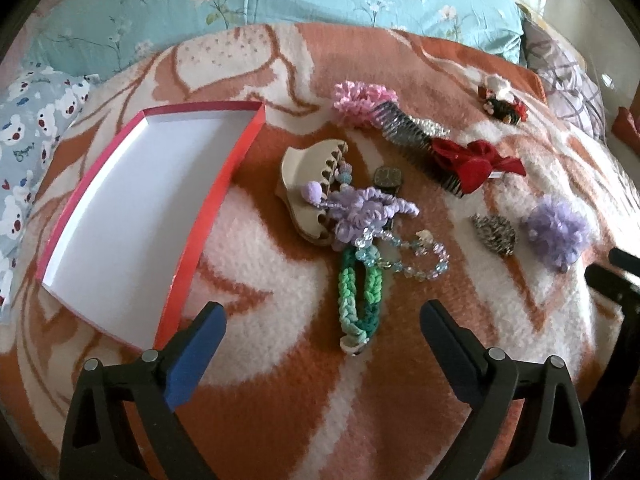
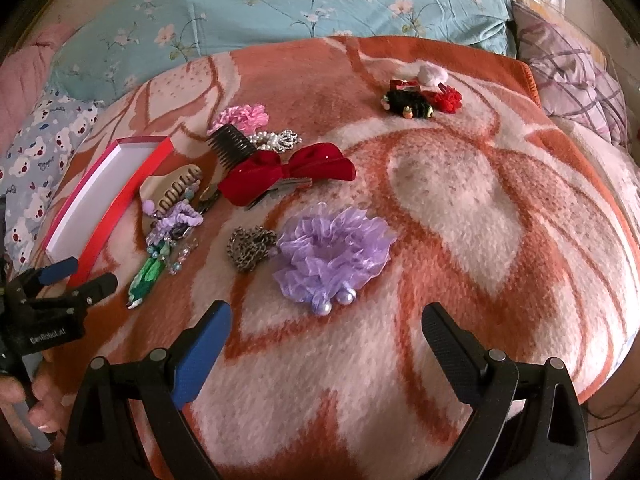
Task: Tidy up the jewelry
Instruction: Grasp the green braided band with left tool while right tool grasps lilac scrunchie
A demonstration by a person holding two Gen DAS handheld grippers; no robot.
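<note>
a: how are the tongs held?

b: both are spread wide and nothing is gripped. the left gripper (image 1: 322, 326) is poised above the blanket (image 1: 400, 380), with the green braid (image 1: 358, 300) lying just ahead of the gap between its jaws. the right gripper (image 2: 326, 328) is held over the lilac ruffle (image 2: 334, 252), which also sits just ahead of its gap.

a: and the jewelry?

b: all of it is laid loose on the blanket. nothing has been put in the red box (image 1: 224, 168) yet; its white floor is seen bare. a tangle is formed near the box: the beige claw clip (image 1: 304, 184), a lilac scrunchie (image 1: 372, 210), a watch (image 1: 388, 178) and a bead bracelet (image 1: 416, 260), all touching or overlapping. the red bow (image 2: 288, 174), comb (image 2: 230, 148) and chain (image 2: 250, 248) are spread further right, and a small red and black cluster (image 2: 420, 98) is set well apart at the far side.

a: why is the box placed at the left?

b: probably so that it is reached by the left gripper without the pile being crossed. the braid is judged the likely first pick, since one end lies free of the tangle.
</note>
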